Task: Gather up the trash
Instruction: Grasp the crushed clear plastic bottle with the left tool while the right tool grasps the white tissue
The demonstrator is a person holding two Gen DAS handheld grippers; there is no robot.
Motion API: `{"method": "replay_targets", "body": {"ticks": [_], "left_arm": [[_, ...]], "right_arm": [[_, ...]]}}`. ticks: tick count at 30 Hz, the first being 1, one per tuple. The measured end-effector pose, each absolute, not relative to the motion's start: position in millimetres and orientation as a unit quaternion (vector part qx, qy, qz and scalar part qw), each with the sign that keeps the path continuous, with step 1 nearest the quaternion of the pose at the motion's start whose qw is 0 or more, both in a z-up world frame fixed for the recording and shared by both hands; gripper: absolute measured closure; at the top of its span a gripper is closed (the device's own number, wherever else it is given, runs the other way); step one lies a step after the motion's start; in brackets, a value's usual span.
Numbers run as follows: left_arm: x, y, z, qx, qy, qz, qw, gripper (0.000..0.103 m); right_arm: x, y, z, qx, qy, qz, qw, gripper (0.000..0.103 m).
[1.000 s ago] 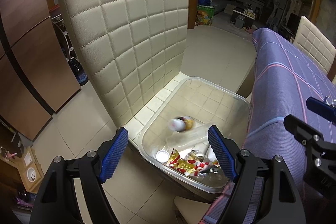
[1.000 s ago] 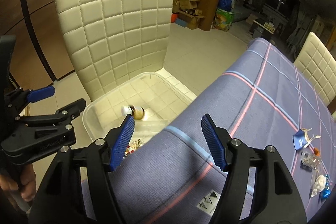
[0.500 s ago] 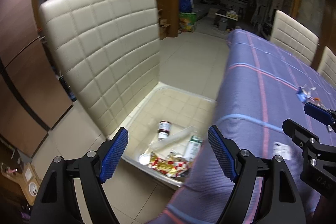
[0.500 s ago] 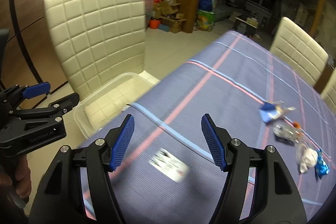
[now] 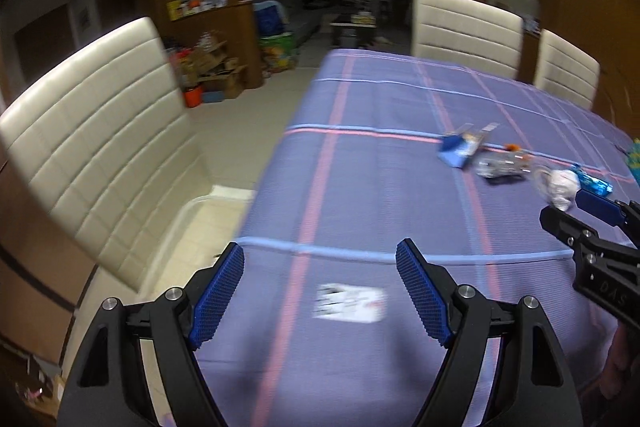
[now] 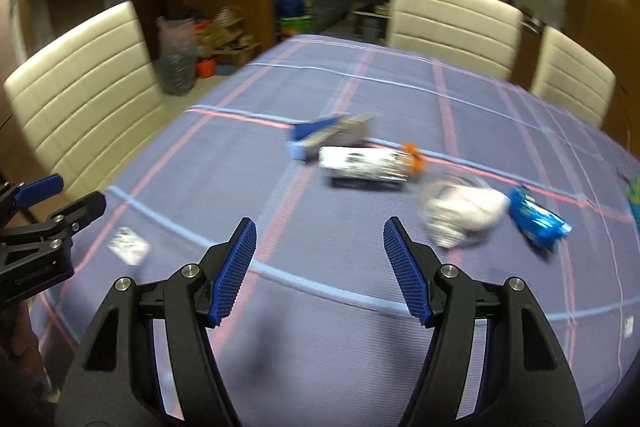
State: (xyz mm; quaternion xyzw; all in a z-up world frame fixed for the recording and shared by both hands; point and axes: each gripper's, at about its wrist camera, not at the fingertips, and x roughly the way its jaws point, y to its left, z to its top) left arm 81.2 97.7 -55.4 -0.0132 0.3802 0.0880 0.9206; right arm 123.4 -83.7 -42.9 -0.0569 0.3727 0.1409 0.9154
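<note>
Ahead, crumpled wrappers (image 6: pixel 464 213) on the purple tablecloth (image 6: pixel 360 87), both tongs (left (image 5: pixel 320 291), right (image 6: pixel 319 271)) released, empty.

The room is dim and the far end is dark. Both views are smeared by motion blur, strongest on the bench (image 6: pixel 360 87) cloth and the trash; fisheye bending curves the edges, with black corners.
</note>
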Motion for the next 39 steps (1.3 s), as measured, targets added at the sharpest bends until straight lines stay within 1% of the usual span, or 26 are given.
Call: {"method": "replay_targets", "body": {"ticks": [9, 13, 20, 25, 31, 33, 35, 36, 38, 39], "left_arm": [[124.6, 13.5, -48.8, 0.013, 0.383, 0.006, 0.924, 0.026], [149.9, -15.7, -49.6, 0.024, 0.381, -0.021, 0.924, 0.026], [197.1, -36.2, -61.7, 0.041, 0.398, -0.044, 0.915, 0.026], [217.5, -44.5, -69.1, 0.066, 0.396, -0.048, 0.915, 0.026], [235.4, -49.0, -83.6, 0.068, 0.410, -0.061, 0.908, 0.027], [235.5, -49.5, -86.5, 0.069, 0.402, -0.058, 0.911, 0.027], [236.8, -50.1, -91.0, 0.062, 0.411, -0.073, 0.906, 0.027], [237.0, -50.1, -94.0, 0.058, 0.416, -0.078, 0.904, 0.027], [237.4, -50.4, -98.1, 0.055, 0.422, -0.080, 0.901, 0.040], [237.8, -51.2, -100.1, 0.056, 0.427, -0.081, 0.899, 0.050]], "right_arm": [[153.8, -183.2, -47.7, -0.004, 0.383, 0.081, 0.920, 0.036], [166.3, -203.5, -50.8, 0.005, 0.387, 0.084, 0.918, 0.036], [186.7, -198.5, -62.7, 0.006, 0.405, 0.107, 0.908, 0.036], [200.7, -191.6, -69.5, 0.003, 0.411, 0.116, 0.904, 0.036], [211.1, -186.4, -79.3, -0.006, 0.422, 0.116, 0.899, 0.036], [213.2, -184.9, -83.2, -0.005, 0.428, 0.121, 0.895, 0.039], [213.2, -184.2, -84.0, -0.012, 0.425, 0.118, 0.897, 0.048], [213.0, -184.0, -83.9, -0.016, 0.423, 0.117, 0.898, 0.050], [212.2, -184.1, -83.8, -0.018, 0.420, 0.117, 0.900, 0.064], [211.9, -184.6, -83.7, -0.017, 0.419, 0.117, 0.900, 0.064]]}}
